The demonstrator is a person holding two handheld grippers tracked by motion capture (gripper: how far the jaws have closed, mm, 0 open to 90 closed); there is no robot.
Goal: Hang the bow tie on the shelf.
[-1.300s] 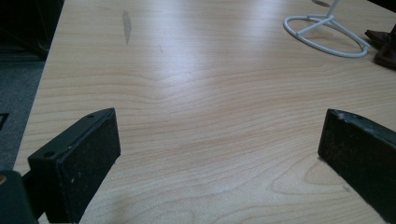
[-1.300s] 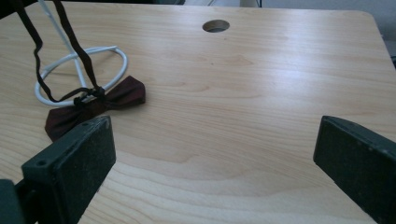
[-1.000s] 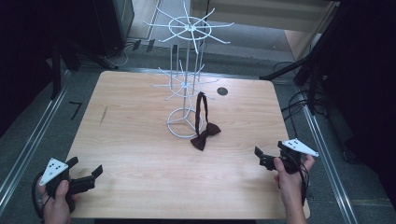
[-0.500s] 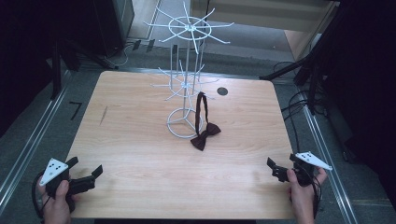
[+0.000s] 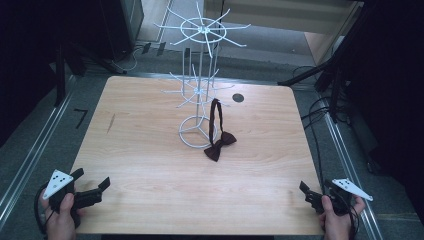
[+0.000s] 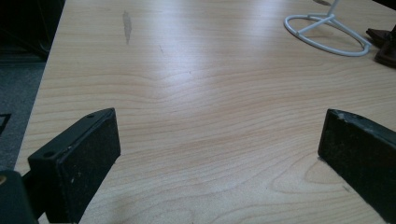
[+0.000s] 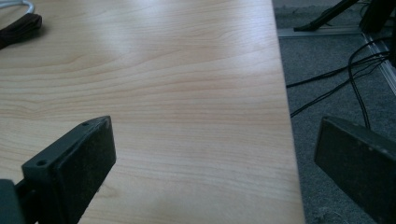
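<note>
Held both claws agape and empty, left claw (image 5: 92, 192) and right claw (image 5: 314, 196), at near corners of pale wooden counter (image 5: 150, 150), well apart from dark brown bow tie (image 5: 219, 146) touching white wire rack (image 5: 200, 85).

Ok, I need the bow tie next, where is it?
In the high view the bow tie lies near the table's middle, just right of the white wire rack's ring base, its strap standing up in a loop.
</note>
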